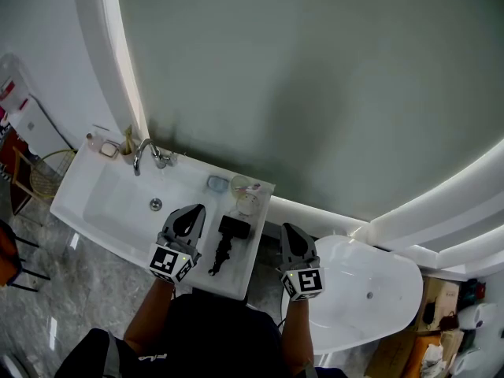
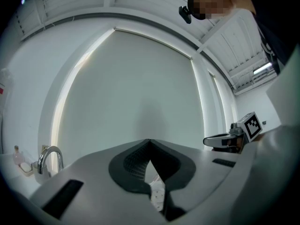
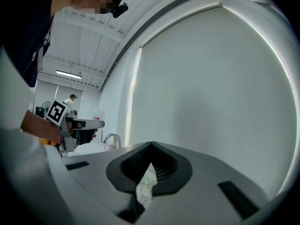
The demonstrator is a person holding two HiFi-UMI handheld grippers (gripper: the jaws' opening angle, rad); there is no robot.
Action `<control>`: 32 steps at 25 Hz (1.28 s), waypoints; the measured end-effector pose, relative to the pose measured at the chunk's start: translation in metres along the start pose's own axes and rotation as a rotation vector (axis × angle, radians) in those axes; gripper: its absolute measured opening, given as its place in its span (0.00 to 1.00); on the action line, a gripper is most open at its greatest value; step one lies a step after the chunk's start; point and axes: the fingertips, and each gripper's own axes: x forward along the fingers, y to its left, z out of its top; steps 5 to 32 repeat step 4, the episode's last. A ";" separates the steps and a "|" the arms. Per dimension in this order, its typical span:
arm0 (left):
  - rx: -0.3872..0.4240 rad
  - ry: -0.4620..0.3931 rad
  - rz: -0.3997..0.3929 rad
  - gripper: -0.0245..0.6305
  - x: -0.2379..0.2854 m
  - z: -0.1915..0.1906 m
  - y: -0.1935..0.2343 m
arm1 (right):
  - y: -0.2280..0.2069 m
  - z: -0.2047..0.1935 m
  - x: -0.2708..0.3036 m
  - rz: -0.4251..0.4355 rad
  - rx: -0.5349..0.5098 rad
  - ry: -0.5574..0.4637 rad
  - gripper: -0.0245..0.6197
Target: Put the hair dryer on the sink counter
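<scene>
In the head view a black hair dryer (image 1: 227, 239) lies on the white sink counter (image 1: 250, 266), right of the basin, its cord trailing toward me. My left gripper (image 1: 192, 211) hovers over the basin's right edge, just left of the dryer, shut and empty. Right of the counter, beyond its edge, my right gripper (image 1: 288, 228) is also shut on nothing. Both gripper views look up at the grey wall, with the left gripper (image 2: 149, 141) and the right gripper (image 3: 151, 144) each showing jaws that meet at the tips. The dryer is hidden in those views.
A chrome faucet (image 1: 144, 154) stands behind the basin (image 1: 126, 203), with a soap bottle (image 1: 99, 143) at the far left. A cup (image 1: 247, 201) and a small blue item (image 1: 217, 183) sit at the counter's back. A white toilet (image 1: 370, 290) stands to the right.
</scene>
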 end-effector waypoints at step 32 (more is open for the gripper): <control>0.012 -0.007 -0.027 0.07 0.004 0.000 -0.004 | -0.002 -0.006 0.003 0.008 -0.010 0.009 0.08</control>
